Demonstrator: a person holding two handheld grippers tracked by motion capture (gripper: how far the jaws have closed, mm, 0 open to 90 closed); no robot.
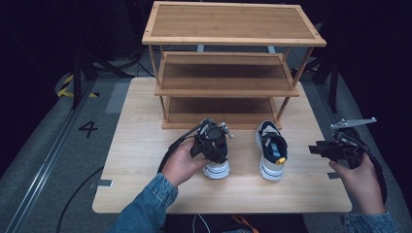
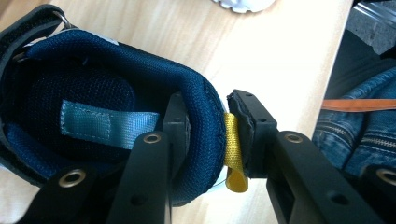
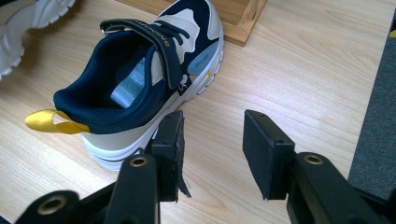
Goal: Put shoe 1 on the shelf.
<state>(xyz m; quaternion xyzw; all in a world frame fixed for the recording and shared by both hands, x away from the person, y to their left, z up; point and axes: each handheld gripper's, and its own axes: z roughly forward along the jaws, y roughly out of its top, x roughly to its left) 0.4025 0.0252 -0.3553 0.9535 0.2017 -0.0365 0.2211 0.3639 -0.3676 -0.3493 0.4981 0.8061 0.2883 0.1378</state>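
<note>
Left claw (image 2: 208, 140): jaws straddle the heel collar of the left shoe (image 2: 93, 107), one jaw inside the opening against the navy padding, the other outside at the yellow heel loop (image 2: 233, 154). The outer pad touches the loop at its upper edge; whether the collar is fully pinched cannot be told, though the jaws stand narrowly apart with the collar between them. In the high view this claw (image 1: 212, 145) sits over the rear of that shoe (image 1: 216, 167), the left hand (image 1: 182, 165) behind it, denim sleeve (image 1: 145, 206) trailing toward the near bench edge.

Right claw (image 3: 212, 154): jaws wide apart, nothing between them, bare bench (image 3: 289, 70) showing through the gap. The right shoe (image 3: 140, 84) lies just ahead and to the inner-jaw side, its sole edge close to that jaw; contact cannot be told. Its strap is closed, its yellow heel loop (image 3: 46, 121) points away from the claw. In the high view the right claw (image 1: 335, 149) is held in the right hand (image 1: 359, 182) near the bench's right edge, apart from the right shoe (image 1: 272, 150).

Both shoes stand on the bench (image 1: 141, 145), toes toward a three-tier wooden rack (image 1: 233, 34) beyond the claws.
</note>
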